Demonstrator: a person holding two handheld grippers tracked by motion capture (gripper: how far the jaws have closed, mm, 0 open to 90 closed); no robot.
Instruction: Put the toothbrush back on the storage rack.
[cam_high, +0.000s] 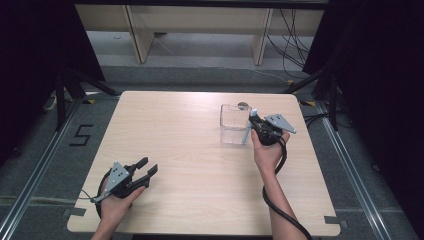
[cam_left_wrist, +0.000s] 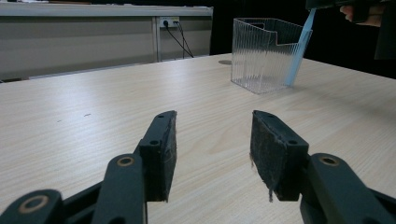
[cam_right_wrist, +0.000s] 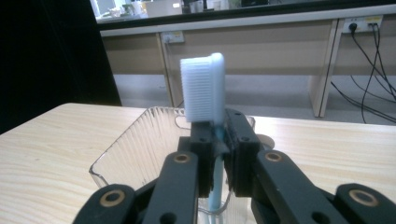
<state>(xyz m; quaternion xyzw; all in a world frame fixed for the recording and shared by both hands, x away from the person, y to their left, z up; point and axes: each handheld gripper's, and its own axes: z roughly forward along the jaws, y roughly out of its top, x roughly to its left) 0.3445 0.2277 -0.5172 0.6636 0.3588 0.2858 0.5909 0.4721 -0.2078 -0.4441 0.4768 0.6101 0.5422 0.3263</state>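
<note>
- You are holding the right gripper (cam_high: 253, 121) at the table's (cam_high: 190, 150) 2 o'clock area, forearm reaching up from the near edge, wrist raised above the clear ribbed container (cam_high: 234, 123).
- Its jaws are clamping the neck of a light blue toothbrush (cam_right_wrist: 204, 88); in the right gripper view the white bristle head is standing up above the jaws, the handle running down toward the container (cam_right_wrist: 140, 144).
- In the high view the toothbrush (cam_high: 247, 131) is leaning along the container's right wall; whether it is inside or just outside, you cannot tell.
- You are resting the left gripper (cam_high: 148, 167) at the table's 7 o'clock, jaws spread wide with nothing between the pads (cam_left_wrist: 163, 154), pointing toward 2 o'clock.
- A black "5" (cam_high: 81, 135) is showing on the floor at 9 o'clock.
</note>
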